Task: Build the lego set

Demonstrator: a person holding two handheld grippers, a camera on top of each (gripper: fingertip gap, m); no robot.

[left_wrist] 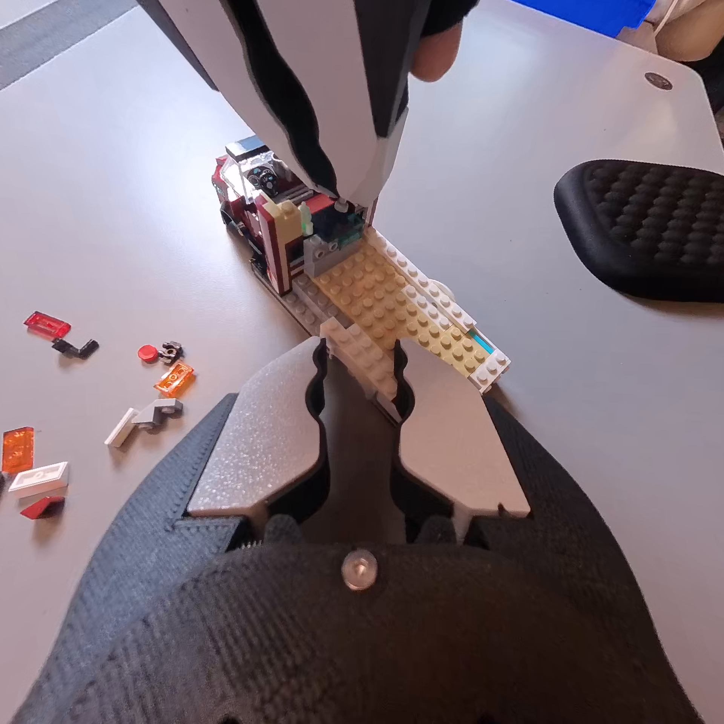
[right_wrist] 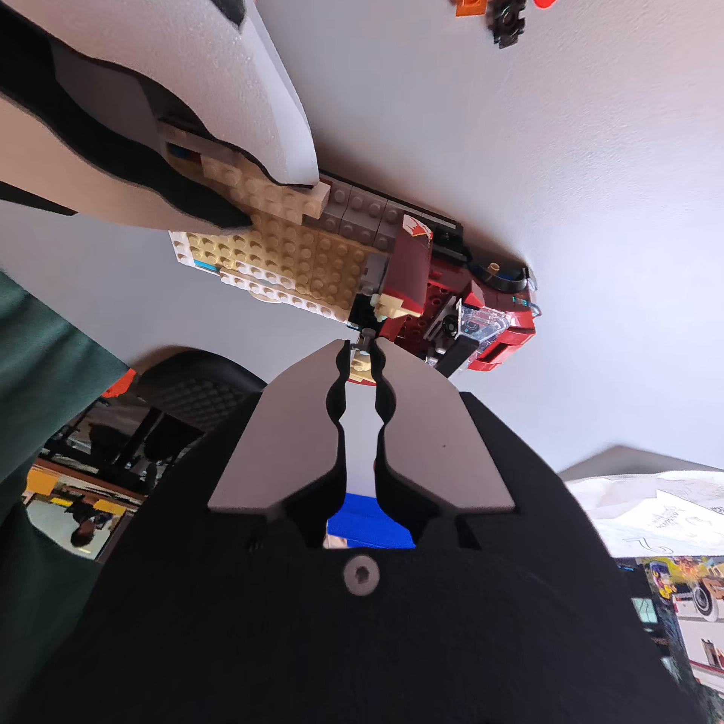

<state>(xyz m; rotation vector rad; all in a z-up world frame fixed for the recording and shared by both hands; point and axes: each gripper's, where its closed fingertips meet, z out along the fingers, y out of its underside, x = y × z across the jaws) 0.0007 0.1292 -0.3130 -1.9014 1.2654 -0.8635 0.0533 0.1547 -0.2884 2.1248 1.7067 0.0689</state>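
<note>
A part-built lego truck (left_wrist: 368, 290) lies on the grey table, with a dark red cab, a clear windscreen and a tan studded bed. My left gripper (left_wrist: 360, 352) is shut on the rear edge of the bed. In the right wrist view the truck (right_wrist: 305, 254) lies across the middle, and the left gripper (right_wrist: 250, 203) clamps its tail from the upper left. My right gripper (right_wrist: 360, 348) is shut on a small tan and grey piece (right_wrist: 359, 363) right at the cab's back. In the left wrist view the right gripper (left_wrist: 346, 198) reaches down from above onto that spot.
Loose pieces lie left of the truck: a clear red tile (left_wrist: 47, 323), a black clip (left_wrist: 76, 348), a red round stud (left_wrist: 148, 352), clear orange tiles (left_wrist: 175, 379), a grey bracket (left_wrist: 158, 415), white tiles (left_wrist: 39, 476). A black padded rest (left_wrist: 642, 231) sits right. A booklet (right_wrist: 685, 607) lies near. About 7 cm separates my left fingertips from my right.
</note>
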